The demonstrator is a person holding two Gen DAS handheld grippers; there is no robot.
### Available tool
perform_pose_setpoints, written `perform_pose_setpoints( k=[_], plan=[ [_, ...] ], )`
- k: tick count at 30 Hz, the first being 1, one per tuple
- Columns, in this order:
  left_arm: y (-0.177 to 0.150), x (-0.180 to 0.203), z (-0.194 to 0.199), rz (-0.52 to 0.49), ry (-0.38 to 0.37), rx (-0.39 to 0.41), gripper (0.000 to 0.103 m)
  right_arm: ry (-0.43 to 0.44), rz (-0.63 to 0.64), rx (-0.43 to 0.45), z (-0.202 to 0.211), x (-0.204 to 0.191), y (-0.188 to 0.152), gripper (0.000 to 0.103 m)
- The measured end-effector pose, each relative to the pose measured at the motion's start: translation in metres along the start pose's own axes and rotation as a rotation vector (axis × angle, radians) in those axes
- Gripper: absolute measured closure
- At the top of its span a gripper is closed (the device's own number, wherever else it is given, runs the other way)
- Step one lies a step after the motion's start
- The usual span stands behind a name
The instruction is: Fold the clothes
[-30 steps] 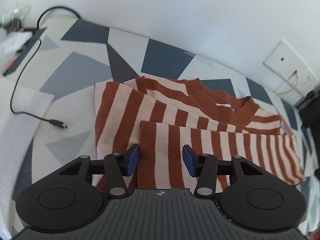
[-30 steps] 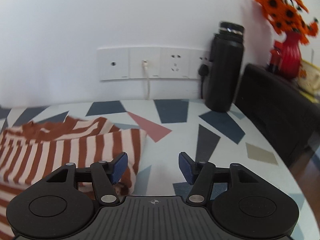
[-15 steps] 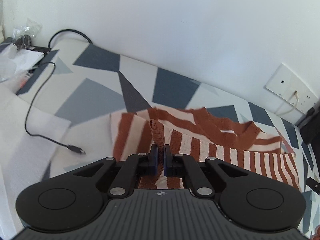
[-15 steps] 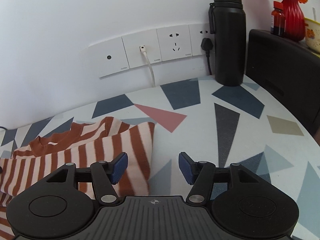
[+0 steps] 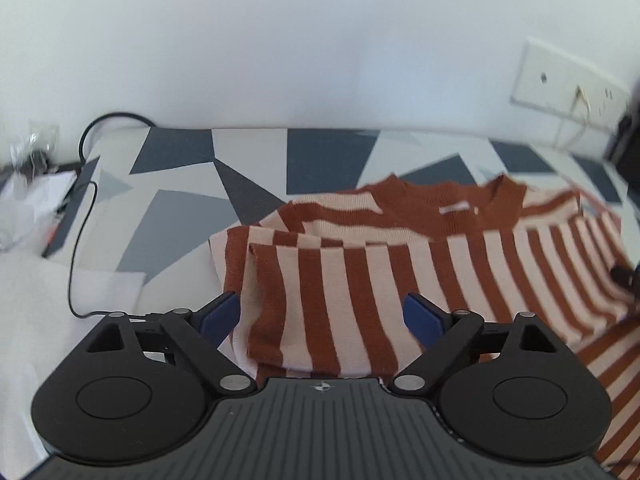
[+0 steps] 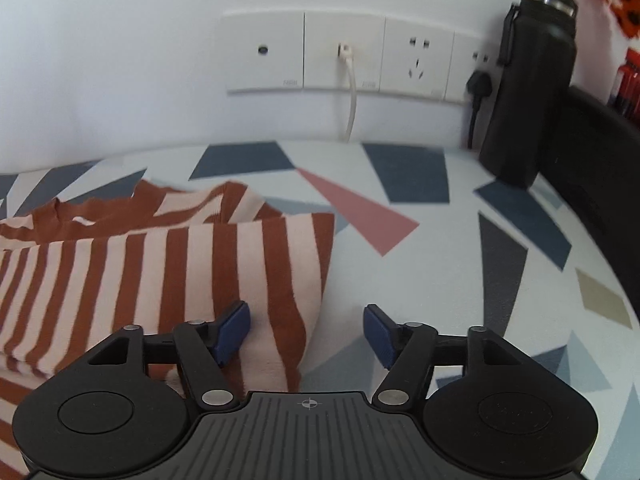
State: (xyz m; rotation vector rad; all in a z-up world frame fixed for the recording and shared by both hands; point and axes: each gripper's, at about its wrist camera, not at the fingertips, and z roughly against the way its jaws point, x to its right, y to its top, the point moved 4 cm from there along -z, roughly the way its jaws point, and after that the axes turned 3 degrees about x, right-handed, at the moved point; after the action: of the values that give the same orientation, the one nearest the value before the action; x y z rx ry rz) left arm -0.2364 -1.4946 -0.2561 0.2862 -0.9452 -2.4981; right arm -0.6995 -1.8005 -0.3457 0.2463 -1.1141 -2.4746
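A rust and cream striped sweater (image 5: 400, 264) lies folded on the patterned table, its brown collar toward the wall. My left gripper (image 5: 322, 314) is open, its blue pads either side of the folded left edge, with fabric between them but not pinched. In the right wrist view the same sweater (image 6: 160, 272) fills the left half. My right gripper (image 6: 306, 334) is open over the sweater's right edge, its left pad above the cloth and its right pad above bare table.
A black cable (image 5: 76, 240) and papers (image 5: 32, 196) lie at the table's left end. Wall sockets (image 6: 340, 56) with a white cord, a black bottle (image 6: 528, 80) and a dark box (image 6: 600, 168) stand at the back right. The table (image 6: 460, 280) is bare right of the sweater.
My left gripper was shut on the sweater's folded edge half a second ago and has since opened, letting go. The right gripper moved closer to the sweater's right edge and stayed open.
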Motion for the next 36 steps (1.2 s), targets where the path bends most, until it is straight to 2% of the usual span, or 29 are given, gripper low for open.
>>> perform_pose_setpoints(
  k=[2, 5, 8, 11, 12, 18, 24, 32, 36],
  plan=[
    [-0.006, -0.002, 0.001, 0.002, 0.010, -0.020, 0.013, -0.002, -0.027, -0.009, -0.003, 0.005, 0.002, 0.027],
    [-0.013, -0.011, 0.005, 0.043, 0.019, -0.053, 0.013, 0.004, -0.062, -0.034, -0.003, 0.011, 0.006, 0.028],
    [-0.018, -0.019, 0.013, 0.081, 0.026, -0.079, 0.011, 0.014, -0.082, -0.001, 0.009, 0.012, 0.008, 0.024],
    [-0.022, -0.021, 0.024, 0.090, 0.051, -0.096, 0.009, 0.052, -0.123, 0.002, 0.021, 0.013, 0.006, 0.004],
    [-0.023, -0.021, 0.029, 0.091, 0.061, -0.097, 0.009, 0.069, -0.137, 0.000, 0.025, 0.013, 0.004, 0.001],
    [-0.031, -0.016, 0.060, 0.110, 0.060, -0.085, 0.005, 0.087, -0.146, -0.025, 0.050, 0.007, -0.007, 0.001],
    [-0.043, -0.009, 0.093, 0.086, 0.028, -0.057, 0.004, 0.086, -0.153, 0.030, 0.102, 0.004, -0.013, 0.001],
    [-0.080, -0.004, 0.154, 0.078, -0.032, -0.011, 0.001, 0.023, -0.177, 0.047, 0.175, 0.004, -0.048, 0.001],
    [-0.114, -0.014, 0.175, 0.100, -0.028, -0.022, 0.001, 0.011, -0.148, 0.063, 0.211, -0.001, -0.072, 0.001]
  ],
)
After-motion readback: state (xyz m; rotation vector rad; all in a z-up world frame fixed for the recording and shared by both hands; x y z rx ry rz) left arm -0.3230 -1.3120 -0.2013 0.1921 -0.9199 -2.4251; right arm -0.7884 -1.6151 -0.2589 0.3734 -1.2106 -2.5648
